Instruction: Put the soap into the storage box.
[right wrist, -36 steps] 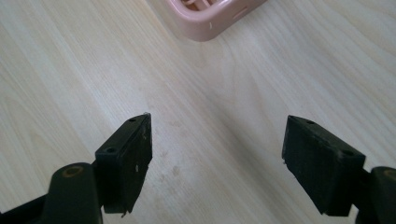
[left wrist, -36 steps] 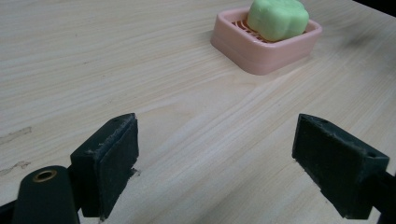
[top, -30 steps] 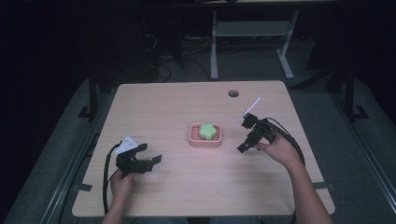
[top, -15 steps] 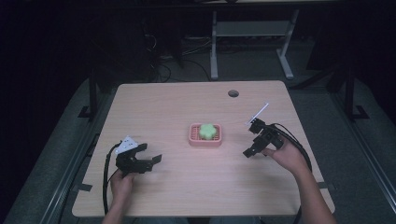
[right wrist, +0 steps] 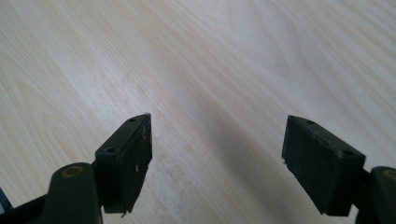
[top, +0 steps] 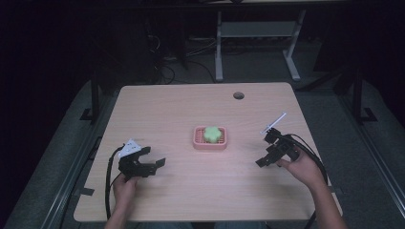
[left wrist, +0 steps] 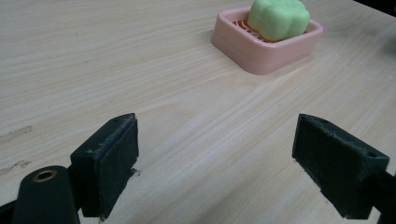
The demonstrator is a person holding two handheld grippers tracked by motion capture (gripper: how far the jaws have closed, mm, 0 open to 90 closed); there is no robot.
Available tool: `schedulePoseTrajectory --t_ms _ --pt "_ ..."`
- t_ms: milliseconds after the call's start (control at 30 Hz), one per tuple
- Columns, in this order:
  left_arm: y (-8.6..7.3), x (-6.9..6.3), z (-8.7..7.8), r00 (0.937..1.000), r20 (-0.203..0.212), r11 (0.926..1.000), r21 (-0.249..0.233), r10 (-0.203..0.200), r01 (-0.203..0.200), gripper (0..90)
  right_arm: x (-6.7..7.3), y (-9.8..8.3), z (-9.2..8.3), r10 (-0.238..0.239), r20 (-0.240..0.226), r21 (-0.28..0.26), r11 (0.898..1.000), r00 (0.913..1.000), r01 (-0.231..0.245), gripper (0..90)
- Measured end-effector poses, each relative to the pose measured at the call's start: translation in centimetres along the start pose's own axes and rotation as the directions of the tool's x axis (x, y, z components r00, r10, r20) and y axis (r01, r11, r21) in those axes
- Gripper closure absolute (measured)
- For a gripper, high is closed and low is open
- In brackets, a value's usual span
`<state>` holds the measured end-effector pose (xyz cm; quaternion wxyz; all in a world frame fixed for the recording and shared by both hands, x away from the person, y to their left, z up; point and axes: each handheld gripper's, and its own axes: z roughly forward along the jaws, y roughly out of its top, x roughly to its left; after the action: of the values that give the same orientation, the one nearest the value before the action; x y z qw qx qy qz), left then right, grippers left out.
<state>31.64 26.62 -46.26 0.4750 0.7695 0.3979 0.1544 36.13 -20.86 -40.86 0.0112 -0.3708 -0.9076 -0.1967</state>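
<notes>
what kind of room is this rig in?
Likely a lab or workshop: a bare wooden table with a cable hole, loose cables on the grey floor, a metal stand behind, dark surroundings.

A square table with a pale wood-grain top is standing on a grey floor, its grain lines running across the surface and a small round dark cable hole sitting near the far edge. A pink rectangular plastic soap dish is resting directly on the wood near the middle, well apart from every edge.
</notes>
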Motion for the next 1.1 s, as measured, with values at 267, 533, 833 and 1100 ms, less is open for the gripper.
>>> schedulePoseTrajectory --t_ms 267,533,833,1100 --pt "0.0 0.0 0.0 1.0 -0.002 1.0 0.004 0.002 -0.002 14.3 0.0 -1.8 0.0 0.017 0.007 -0.02 1.0 0.9998 -0.016 24.2" --pt "0.0 -0.1 0.0 1.0 -0.004 0.9999 0.009 0.007 -0.007 14.4 0.1 -3.4 0.0 0.03 0.01 -0.037 0.999 0.9995 -0.03 24.2" --pt "0.0 -0.1 0.0 0.9999 -0.007 0.9998 0.017 0.009 -0.008 14.3 0.5 -5.4 0.0 0.047 0.019 -0.058 0.997 0.9987 -0.046 24.2" --pt "0.0 -0.1 0.1 0.9999 -0.009 0.9998 0.016 0.01 -0.01 14.3 0.9 -6.4 0.3 0.048 0.029 -0.077 0.996 0.9984 -0.046 24.2"
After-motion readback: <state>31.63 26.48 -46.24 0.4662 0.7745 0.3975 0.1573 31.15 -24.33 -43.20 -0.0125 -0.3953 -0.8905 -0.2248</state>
